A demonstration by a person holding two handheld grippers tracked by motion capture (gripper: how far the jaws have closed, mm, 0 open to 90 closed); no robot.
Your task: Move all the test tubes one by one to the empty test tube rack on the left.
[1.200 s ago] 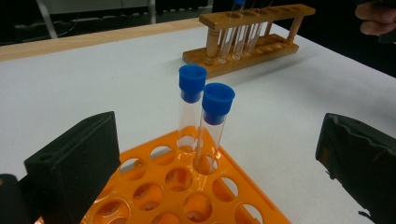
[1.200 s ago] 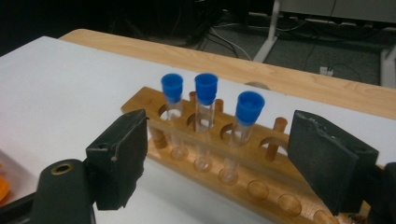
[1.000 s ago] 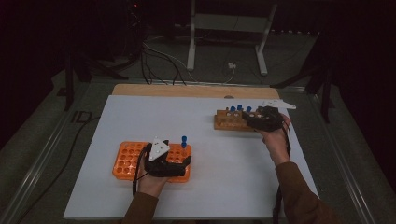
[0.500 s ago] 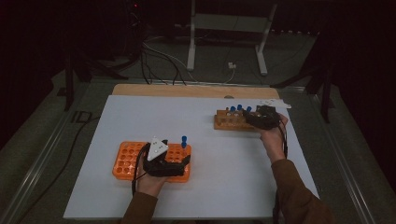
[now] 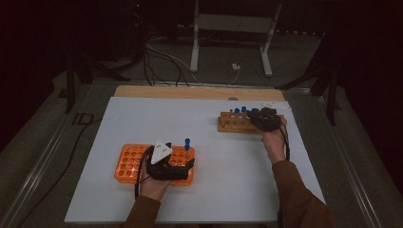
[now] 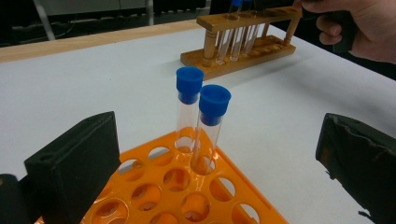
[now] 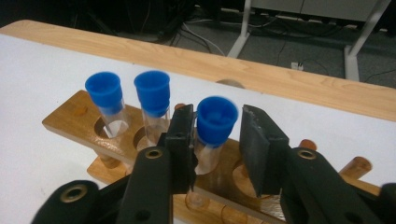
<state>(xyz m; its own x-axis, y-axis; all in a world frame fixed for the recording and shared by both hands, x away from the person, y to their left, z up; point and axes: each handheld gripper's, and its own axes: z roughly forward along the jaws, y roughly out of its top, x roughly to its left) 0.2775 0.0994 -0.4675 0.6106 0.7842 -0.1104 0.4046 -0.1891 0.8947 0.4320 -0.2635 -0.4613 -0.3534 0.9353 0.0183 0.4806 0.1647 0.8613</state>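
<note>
Right tool (image 7: 217, 144) jaws apart around capped tube (image 7: 212, 133) in wooden rack (image 7: 70, 116); left tool (image 6: 210, 168) released over orange rack (image 6: 187, 186).

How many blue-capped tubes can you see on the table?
5: two stand side by side in the orange rack, tubes and; three in the wooden rack, at and, between the right gripper's jaws. More may be hidden.

Dark room — grey floor (image 5: 43, 137), loose cables (image 5: 166, 57), white metal stand (image 5: 233, 28).
</note>
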